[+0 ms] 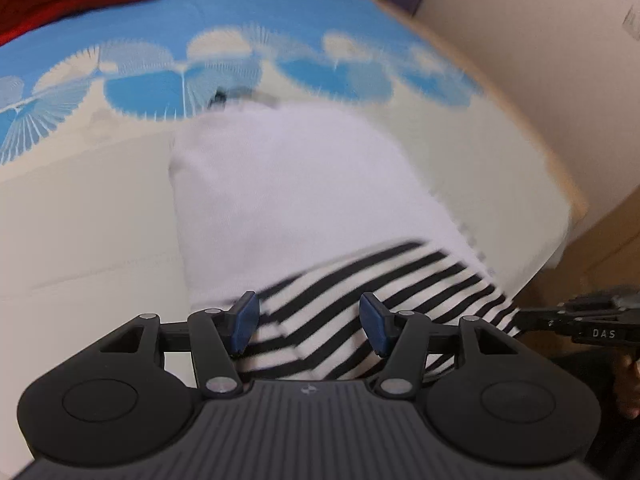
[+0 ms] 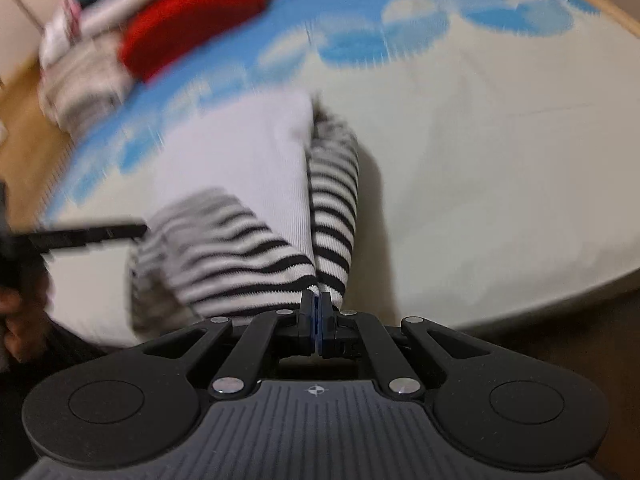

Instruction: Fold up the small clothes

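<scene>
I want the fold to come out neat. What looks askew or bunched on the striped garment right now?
The striped garment is uneven: its right striped sleeve is pulled into a narrow, bunched ridge by the right gripper, shut on its edge. The left gripper hovers open over the striped hem. Nothing looks torn or spilled.

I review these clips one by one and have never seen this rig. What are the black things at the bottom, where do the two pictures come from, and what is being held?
A person holds a two-finger gripper in each hand, with a camera on each looking along its fingers. In the left view, the left gripper stands open over a striped-and-white garment on the bed sheet. In the right view, the right gripper is shut on the garment's striped edge. A red cloth lies further back.
</scene>
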Demonstrator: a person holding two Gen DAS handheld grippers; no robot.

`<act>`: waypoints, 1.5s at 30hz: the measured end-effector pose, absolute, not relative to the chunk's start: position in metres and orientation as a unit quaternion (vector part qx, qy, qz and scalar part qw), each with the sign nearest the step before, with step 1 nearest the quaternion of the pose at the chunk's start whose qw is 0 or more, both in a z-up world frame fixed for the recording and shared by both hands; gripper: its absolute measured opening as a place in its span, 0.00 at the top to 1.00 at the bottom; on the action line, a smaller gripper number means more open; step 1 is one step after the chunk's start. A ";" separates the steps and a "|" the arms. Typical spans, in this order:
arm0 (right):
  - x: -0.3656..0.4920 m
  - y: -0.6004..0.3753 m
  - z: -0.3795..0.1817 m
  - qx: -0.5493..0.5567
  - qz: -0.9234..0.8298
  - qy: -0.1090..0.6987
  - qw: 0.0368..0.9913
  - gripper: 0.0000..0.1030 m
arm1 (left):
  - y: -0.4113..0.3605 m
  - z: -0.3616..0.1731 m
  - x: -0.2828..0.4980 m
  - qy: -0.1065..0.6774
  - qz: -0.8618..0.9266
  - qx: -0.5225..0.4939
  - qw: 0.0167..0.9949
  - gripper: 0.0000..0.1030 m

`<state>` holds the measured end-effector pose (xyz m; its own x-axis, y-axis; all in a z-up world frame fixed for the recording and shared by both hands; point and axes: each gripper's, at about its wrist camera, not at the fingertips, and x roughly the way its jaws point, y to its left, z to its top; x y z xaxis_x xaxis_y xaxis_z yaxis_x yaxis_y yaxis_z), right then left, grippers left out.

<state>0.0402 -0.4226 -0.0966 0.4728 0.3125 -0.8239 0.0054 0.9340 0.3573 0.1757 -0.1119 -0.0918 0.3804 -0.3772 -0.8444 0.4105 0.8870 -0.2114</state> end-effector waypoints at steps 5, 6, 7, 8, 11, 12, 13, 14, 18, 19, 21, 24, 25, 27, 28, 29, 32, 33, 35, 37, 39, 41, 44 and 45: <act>0.057 -0.399 -0.128 0.101 0.079 0.557 0.820 1.00 | -0.128 -0.109 0.174 0.512 -0.231 0.073 0.824 0.36; 0.061 -0.397 -0.130 0.100 0.071 0.562 0.818 1.00 | -0.126 -0.108 0.172 0.511 -0.230 0.069 0.826 0.36; 0.064 -0.395 -0.132 0.099 0.066 0.565 0.817 1.00 | -0.124 -0.106 0.170 0.508 -0.230 0.065 0.827 0.36; 0.068 -0.393 -0.134 0.095 0.061 0.567 0.816 1.00 | -0.122 -0.104 0.168 0.506 -0.234 0.062 0.828 0.36; 0.074 -0.382 -0.139 0.074 0.052 0.574 0.814 1.00 | -0.124 -0.106 0.162 0.516 -0.240 0.087 0.818 0.36; 0.077 -0.378 -0.140 0.065 0.049 0.575 0.814 1.00 | -0.126 -0.113 0.161 0.525 -0.241 0.107 0.809 0.36; 0.079 -0.375 -0.141 0.059 0.045 0.575 0.815 1.00 | -0.127 -0.118 0.161 0.530 -0.245 0.122 0.803 0.35; 0.080 -0.372 -0.141 0.057 0.043 0.574 0.816 1.00 | -0.128 -0.123 0.158 0.527 -0.251 0.140 0.800 0.33; 0.082 -0.379 -0.129 0.081 0.017 0.545 0.834 0.96 | -0.131 -0.134 0.145 0.503 -0.269 0.194 0.798 0.31; 0.083 -0.384 -0.118 0.098 0.000 0.524 0.846 0.90 | -0.132 -0.134 0.142 0.499 -0.274 0.203 0.797 0.31; 0.082 -0.398 -0.092 0.153 -0.010 0.466 0.872 0.78 | -0.129 -0.132 0.143 0.499 -0.280 0.197 0.796 0.30; 0.096 -0.409 -0.063 0.196 -0.004 0.394 0.898 0.60 | -0.113 -0.120 0.157 0.517 -0.285 0.120 0.798 0.30; 0.105 -0.410 -0.058 0.191 -0.004 0.385 0.903 0.52 | -0.106 -0.114 0.162 0.517 -0.284 0.089 0.803 0.31; 0.127 -0.408 -0.058 0.184 0.008 0.386 0.904 0.41 | -0.089 -0.100 0.172 0.503 -0.274 0.030 0.819 0.31; 0.138 -0.406 -0.063 0.185 0.017 0.393 0.901 0.37 | -0.081 -0.094 0.178 0.495 -0.261 0.008 0.829 0.31; 0.148 -0.404 -0.069 0.189 0.024 0.403 0.895 0.37 | -0.073 -0.090 0.183 0.488 -0.244 -0.006 0.838 0.31; 0.181 -0.399 -0.097 0.227 0.005 0.449 0.864 0.37 | -0.056 -0.088 0.194 0.489 -0.189 -0.020 0.851 0.31; 0.189 -0.398 -0.102 0.251 0.000 0.452 0.856 0.38 | -0.052 -0.088 0.197 0.494 -0.176 -0.024 0.851 0.31; 0.203 -0.391 -0.105 0.275 -0.001 0.445 0.852 0.38 | -0.048 -0.089 0.201 0.500 -0.160 -0.030 0.851 0.31; 0.218 -0.381 -0.112 0.259 -0.007 0.454 0.852 0.53 | -0.045 -0.088 0.206 0.503 -0.150 -0.033 0.851 0.31; 0.227 -0.374 -0.117 0.256 0.000 0.460 0.850 0.99 | -0.045 -0.088 0.207 0.506 -0.144 -0.039 0.850 0.31; 0.229 -0.372 -0.112 0.261 0.005 0.439 0.860 0.98 | -0.043 -0.087 0.207 0.507 -0.145 -0.042 0.849 0.31; 0.222 -0.387 -0.097 0.269 -0.054 0.376 0.885 1.00 | -0.047 -0.087 0.206 0.505 -0.150 -0.037 0.849 0.31; 0.222 -0.390 -0.098 0.255 -0.087 0.377 0.886 1.00 | -0.048 -0.087 0.206 0.505 -0.151 -0.036 0.849 0.31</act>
